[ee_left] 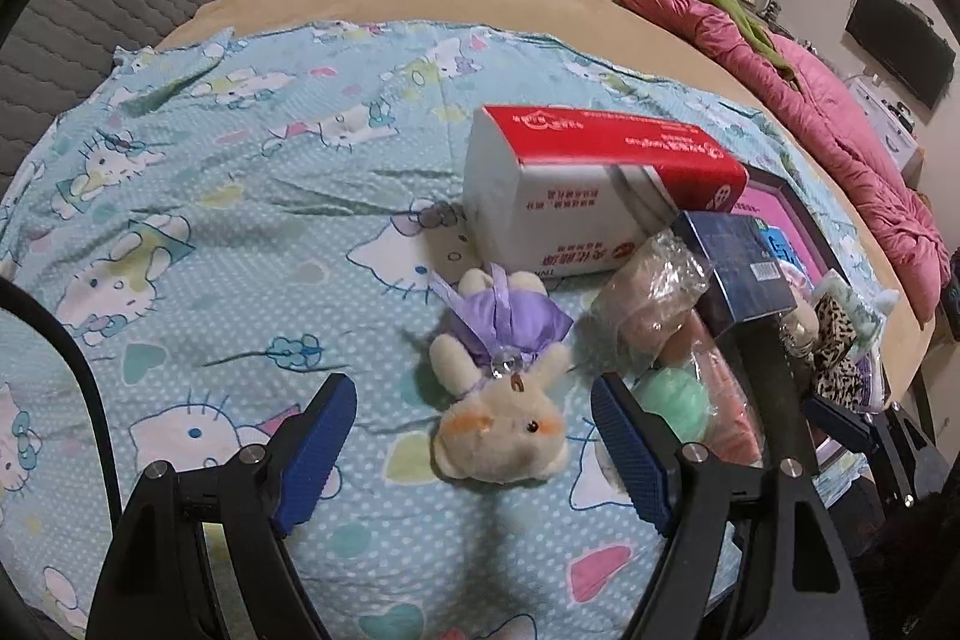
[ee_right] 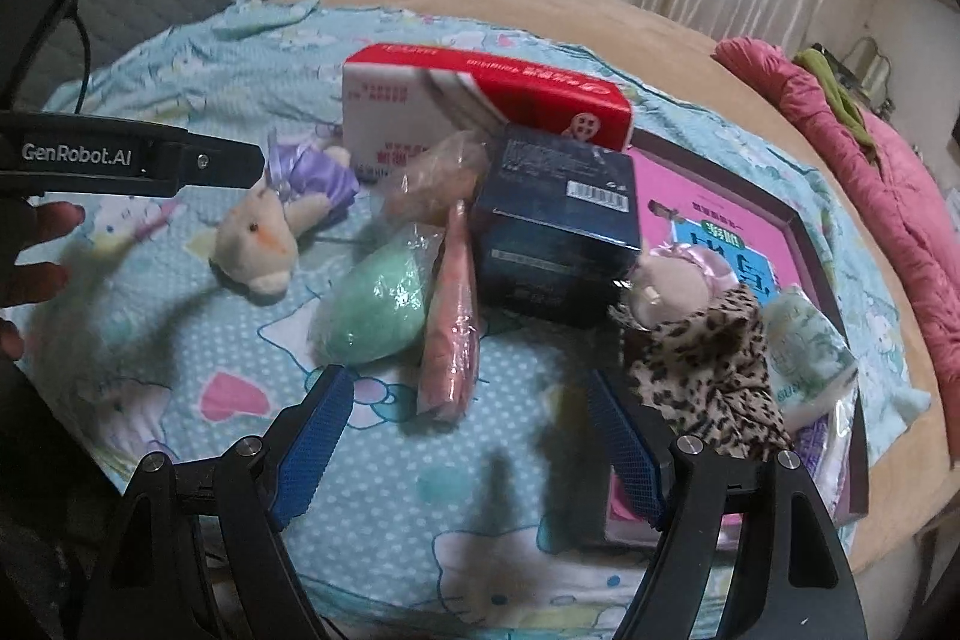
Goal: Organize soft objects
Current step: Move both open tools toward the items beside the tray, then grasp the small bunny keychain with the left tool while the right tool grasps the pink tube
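Observation:
A cream plush rabbit [ee_left: 501, 400] in a purple dress lies on the cartoon-cat sheet [ee_left: 240, 220]. Its head rests between the blue pads of my open left gripper [ee_left: 474, 439], which do not touch it. In the right wrist view the same rabbit [ee_right: 264, 238] lies at the left. My right gripper [ee_right: 471, 439] is open and empty, just short of a pink wrapped roll [ee_right: 450, 340] and a green soft ball in plastic [ee_right: 375, 304]. A leopard-print plush [ee_right: 702, 370] lies beside its right finger.
A red and white tissue box [ee_left: 588, 184] and a dark blue box [ee_right: 558, 220] stand behind the toys. A pink book [ee_right: 720, 214] in a dark tray and a tissue pack [ee_right: 810, 358] lie to the right. Pink bedding [ee_left: 840, 118] sits at the bed's far edge.

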Action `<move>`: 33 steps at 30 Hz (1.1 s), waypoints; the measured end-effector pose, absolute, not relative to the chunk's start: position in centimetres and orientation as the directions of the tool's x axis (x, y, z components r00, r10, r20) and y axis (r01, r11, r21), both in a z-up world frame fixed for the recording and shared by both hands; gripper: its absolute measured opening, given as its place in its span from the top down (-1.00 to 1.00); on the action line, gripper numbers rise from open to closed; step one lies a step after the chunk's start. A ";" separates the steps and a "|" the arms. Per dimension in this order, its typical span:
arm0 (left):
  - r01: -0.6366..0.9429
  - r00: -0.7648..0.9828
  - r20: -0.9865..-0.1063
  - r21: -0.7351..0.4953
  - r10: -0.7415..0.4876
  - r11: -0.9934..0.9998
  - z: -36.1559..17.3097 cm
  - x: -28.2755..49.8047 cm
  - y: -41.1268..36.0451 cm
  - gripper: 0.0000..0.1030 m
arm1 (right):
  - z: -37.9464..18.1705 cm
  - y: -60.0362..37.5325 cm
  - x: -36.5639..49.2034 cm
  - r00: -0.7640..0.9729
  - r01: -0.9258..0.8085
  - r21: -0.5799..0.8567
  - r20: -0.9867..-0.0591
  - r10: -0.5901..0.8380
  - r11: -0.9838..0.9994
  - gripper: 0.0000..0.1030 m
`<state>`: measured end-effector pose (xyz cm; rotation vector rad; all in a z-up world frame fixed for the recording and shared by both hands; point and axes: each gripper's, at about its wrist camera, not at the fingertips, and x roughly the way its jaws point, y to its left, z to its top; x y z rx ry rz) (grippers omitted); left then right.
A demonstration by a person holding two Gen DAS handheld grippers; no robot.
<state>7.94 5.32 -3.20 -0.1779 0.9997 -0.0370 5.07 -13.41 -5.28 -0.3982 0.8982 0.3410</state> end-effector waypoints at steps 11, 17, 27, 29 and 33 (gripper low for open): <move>-0.037 0.523 -0.837 -0.215 -0.164 0.976 -4.5 8.9 5.1 -0.56 | -7.0 -12.8 6.9 0.595 -0.453 -0.245 -0.799 0.086 0.857 -0.17; -0.058 0.501 -0.846 -0.241 -0.180 0.969 -5.7 9.7 5.4 -0.56 | -8.1 -12.8 8.0 0.569 -0.476 -0.219 -0.815 0.109 0.852 0.27; -0.079 0.475 -0.863 -0.235 -0.170 0.969 -7.8 11.1 5.2 -0.42 | -7.9 -13.8 8.7 0.518 -0.481 -0.069 -0.826 0.220 0.874 0.63; -0.060 0.473 -0.862 -0.235 -0.180 0.970 -7.9 11.1 4.4 -0.17 | -7.8 -14.2 8.9 0.517 -0.475 -0.054 -0.825 0.229 0.878 0.63; -0.014 0.468 -0.864 -0.215 -0.184 0.977 -8.5 11.3 2.8 0.03 | -7.8 -14.4 8.9 0.510 -0.474 -0.034 -0.825 0.243 0.880 0.64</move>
